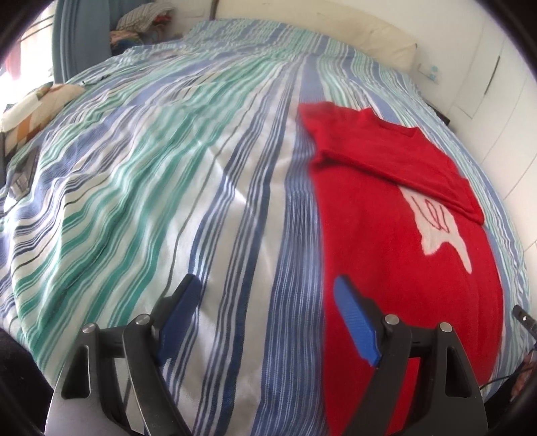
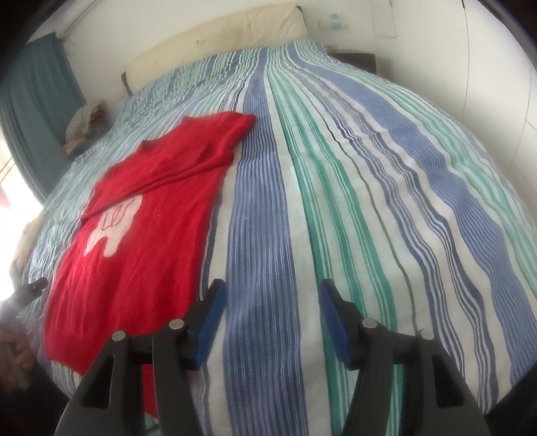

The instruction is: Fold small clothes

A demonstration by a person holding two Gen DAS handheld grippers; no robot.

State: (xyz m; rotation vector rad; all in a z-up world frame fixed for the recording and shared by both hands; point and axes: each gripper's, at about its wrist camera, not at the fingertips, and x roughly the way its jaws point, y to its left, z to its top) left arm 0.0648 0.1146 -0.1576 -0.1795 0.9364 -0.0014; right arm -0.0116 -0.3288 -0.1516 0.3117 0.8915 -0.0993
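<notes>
A small red sweater (image 1: 402, 241) with a white figure on its front lies flat on the striped bedspread (image 1: 167, 187). One sleeve is folded across its chest. My left gripper (image 1: 268, 285) is open and empty, just above the bed at the sweater's left edge, its right finger over the red cloth. In the right wrist view the sweater (image 2: 144, 241) lies to the left. My right gripper (image 2: 272, 291) is open and empty over the bare bedspread (image 2: 369, 201), beside the sweater's right edge.
A cream headboard (image 2: 218, 37) runs along the far end of the bed. A pile of clothes (image 1: 144, 20) sits at the far corner by a blue curtain (image 2: 37, 110). A patterned cushion (image 1: 33, 107) lies at the bed's left edge.
</notes>
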